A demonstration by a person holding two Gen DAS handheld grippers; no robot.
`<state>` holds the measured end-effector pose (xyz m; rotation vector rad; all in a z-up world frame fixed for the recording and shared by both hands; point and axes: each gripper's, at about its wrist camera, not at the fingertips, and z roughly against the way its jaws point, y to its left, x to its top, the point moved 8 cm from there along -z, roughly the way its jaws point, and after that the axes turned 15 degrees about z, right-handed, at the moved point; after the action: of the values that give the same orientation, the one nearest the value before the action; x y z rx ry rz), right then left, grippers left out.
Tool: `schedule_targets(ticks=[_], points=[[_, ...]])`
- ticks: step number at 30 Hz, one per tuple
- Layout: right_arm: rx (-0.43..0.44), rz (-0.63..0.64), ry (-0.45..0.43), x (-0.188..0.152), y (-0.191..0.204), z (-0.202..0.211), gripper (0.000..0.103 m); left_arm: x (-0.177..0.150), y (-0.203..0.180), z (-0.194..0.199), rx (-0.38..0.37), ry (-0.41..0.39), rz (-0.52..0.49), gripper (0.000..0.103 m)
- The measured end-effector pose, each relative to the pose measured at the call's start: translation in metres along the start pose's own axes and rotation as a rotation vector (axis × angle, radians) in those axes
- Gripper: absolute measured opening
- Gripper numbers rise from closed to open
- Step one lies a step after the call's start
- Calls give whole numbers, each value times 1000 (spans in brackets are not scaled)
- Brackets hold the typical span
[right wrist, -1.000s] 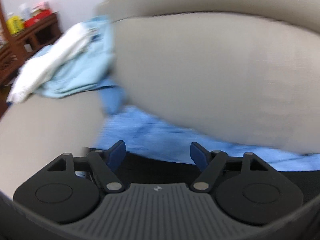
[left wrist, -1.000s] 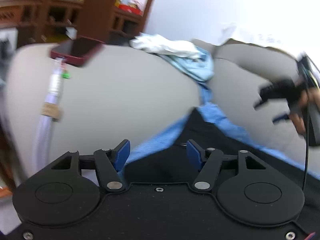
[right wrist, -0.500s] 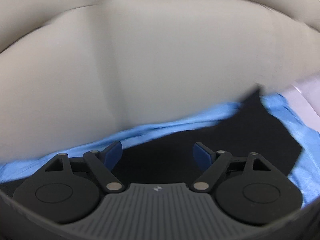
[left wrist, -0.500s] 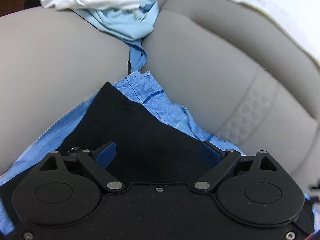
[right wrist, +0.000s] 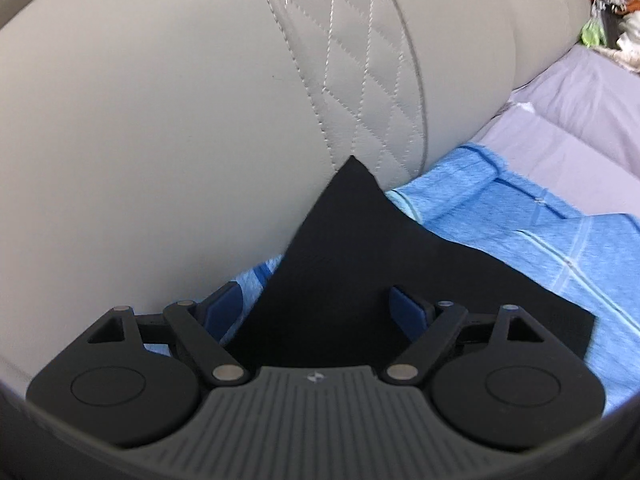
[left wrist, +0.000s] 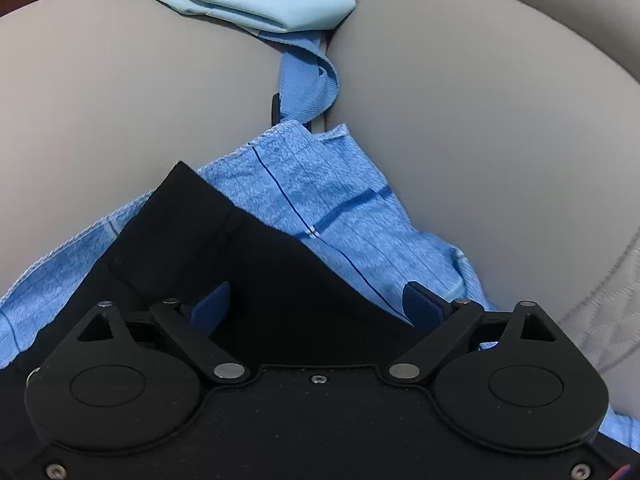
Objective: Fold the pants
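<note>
Black pants (left wrist: 256,264) on blue towel (left wrist: 320,184) over grey sofa (left wrist: 120,100), nearer than half a second ago; left gripper (left wrist: 318,304) and right gripper (right wrist: 316,306) both spread wide, empty.

Near part of the black pants (left wrist: 256,264) behind both tongs' bodies; far-right clutter (right wrist: 604,12) indistinct.
</note>
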<state>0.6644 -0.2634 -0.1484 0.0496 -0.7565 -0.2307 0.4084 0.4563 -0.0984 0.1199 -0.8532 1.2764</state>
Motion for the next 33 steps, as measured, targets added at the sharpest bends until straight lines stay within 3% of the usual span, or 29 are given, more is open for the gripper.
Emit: schedule_targets(ticks=[2, 3, 5, 6, 11, 18, 20, 21, 22, 23, 24, 25, 28, 33], points=[[7, -11, 3, 0, 2, -8, 89, 2, 1, -5, -5, -1, 11, 95], [12, -21, -3, -1, 3, -8, 79, 4, 2, -7, -9, 4, 24, 95], [63, -60, 10, -4, 6, -7, 37, 9, 5, -10, -23, 14, 59, 95], [67, -90, 29, -7, 5, -6, 5, 11, 7, -11, -30, 17, 77, 95], [73, -25, 1, -11, 6, 4, 4, 14, 10, -17, -27, 51, 86, 95], [93, -27, -60, 0, -14, 44, 3, 7, -3, -30, 68, 71, -27, 93], [106, -41, -67, -1, -22, 54, 3, 7, -6, -31, 107, 68, -40, 83], [109, -44, -69, -2, -26, 58, 3, 7, -5, -30, 130, 59, -39, 67], [114, -47, -73, -2, -33, 58, 3, 8, -4, -28, 144, 50, -33, 45], [122, -47, -78, -2, -40, 59, 3, 10, -3, -26, 155, 43, -25, 37], [126, -49, -82, -3, -43, 62, 3, 12, 0, -24, 163, 44, -7, 21], [131, -51, -82, -3, -48, 64, 3, 14, 3, -21, 149, 51, 21, 14], [135, -45, -82, -9, -58, 73, 3, 19, 10, -8, 100, 63, 90, 7], [135, -47, -96, -14, -77, 95, 3, 28, 10, 32, 25, 23, 58, 6]])
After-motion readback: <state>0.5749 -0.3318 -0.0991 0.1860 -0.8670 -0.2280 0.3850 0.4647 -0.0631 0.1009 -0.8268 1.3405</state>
